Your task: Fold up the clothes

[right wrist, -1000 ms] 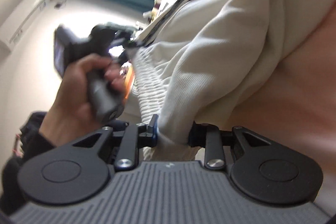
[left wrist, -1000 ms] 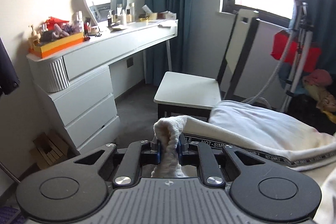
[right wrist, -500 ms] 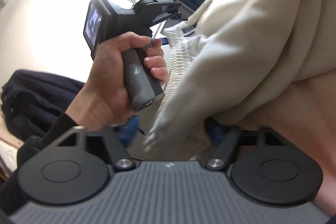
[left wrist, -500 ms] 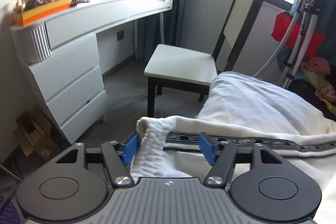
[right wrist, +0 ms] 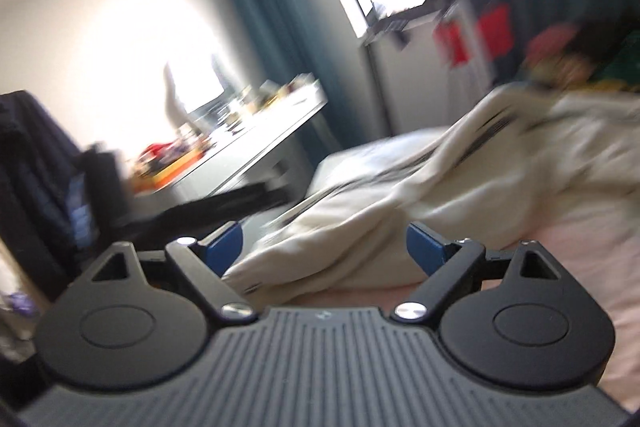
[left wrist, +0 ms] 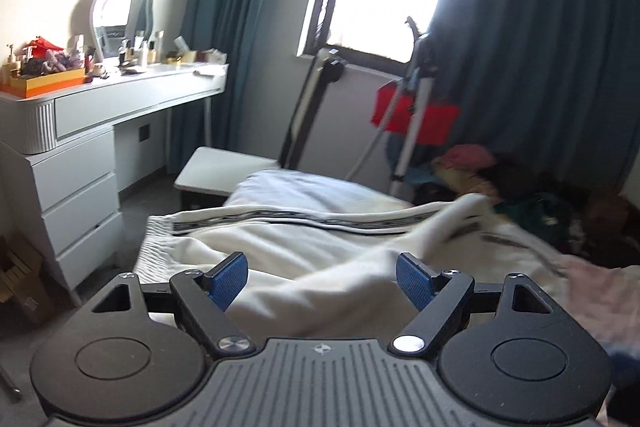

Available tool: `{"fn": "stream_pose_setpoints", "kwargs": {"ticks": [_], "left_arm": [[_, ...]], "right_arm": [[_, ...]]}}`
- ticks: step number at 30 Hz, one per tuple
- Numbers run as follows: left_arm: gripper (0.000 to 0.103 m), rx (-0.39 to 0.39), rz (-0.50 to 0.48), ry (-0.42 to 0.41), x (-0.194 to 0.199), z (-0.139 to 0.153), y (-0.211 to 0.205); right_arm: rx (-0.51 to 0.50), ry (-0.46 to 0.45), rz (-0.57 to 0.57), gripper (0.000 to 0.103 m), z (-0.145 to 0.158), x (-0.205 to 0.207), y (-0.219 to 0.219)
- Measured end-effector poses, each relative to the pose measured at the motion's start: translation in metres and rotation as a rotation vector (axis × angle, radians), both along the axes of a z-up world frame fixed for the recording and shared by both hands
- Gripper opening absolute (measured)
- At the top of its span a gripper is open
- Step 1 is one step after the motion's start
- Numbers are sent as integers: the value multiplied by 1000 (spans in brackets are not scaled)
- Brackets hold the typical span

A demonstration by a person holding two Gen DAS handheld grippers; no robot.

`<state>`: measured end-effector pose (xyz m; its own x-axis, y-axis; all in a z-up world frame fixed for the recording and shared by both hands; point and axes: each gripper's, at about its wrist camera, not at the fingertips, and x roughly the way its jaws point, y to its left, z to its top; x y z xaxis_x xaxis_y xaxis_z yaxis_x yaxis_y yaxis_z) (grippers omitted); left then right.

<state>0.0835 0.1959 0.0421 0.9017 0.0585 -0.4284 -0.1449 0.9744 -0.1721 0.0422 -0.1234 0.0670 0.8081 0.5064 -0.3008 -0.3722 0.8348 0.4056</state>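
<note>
The cream trousers [left wrist: 320, 247] lie spread across the bed [right wrist: 560, 247] with the waistband at its left edge, laid out, we judge, for folding, while our left gripper [left wrist: 320, 281] and right gripper [right wrist: 326, 247] hover above them, jaws wide and empty.

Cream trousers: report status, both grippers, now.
Left gripper open, empty. Right gripper open, empty. Cream trousers lie rumpled on the bed, unfolded. Nothing in the way.
</note>
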Motion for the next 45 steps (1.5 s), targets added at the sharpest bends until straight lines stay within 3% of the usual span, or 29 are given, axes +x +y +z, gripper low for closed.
{"fn": "stream_pose_setpoints", "kwargs": {"ticks": [5, 7, 11, 16, 21, 24, 31, 34, 39, 45], "left_arm": [[84, -58, -32, -49, -64, 15, -61], [84, -75, -41, -60, -83, 14, -82], [85, -5, -82, -113, -120, -5, -135], [86, -2, -124, -90, -125, -38, -171], [87, 49, -137, -109, -125, -63, -175], [89, 63, -132, -114, -124, -72, -169], [90, 63, -139, -99, -112, -82, -166], [99, 66, -197, -95, -99, -91, -173], [99, 230, -339, -58, -52, -124, -202], [99, 328, -278, -11, 43, -148, -205]], "right_arm": [[-66, -62, -115, 90, 3, -26, -65], [-83, -70, -151, 90, -14, -29, -93], [-117, -106, -222, 90, -31, -35, -125], [-148, -133, -280, 90, -60, -49, -154], [-199, -180, -316, 90, -81, -58, -154], [-200, -163, -322, 90, -89, -54, -156], [-145, -91, -367, 90, -103, -39, -165], [-145, -73, -388, 90, -105, -40, -168], [-153, -61, -428, 90, -108, -44, -173], [-129, -18, -447, 90, -117, -27, -181]]}}
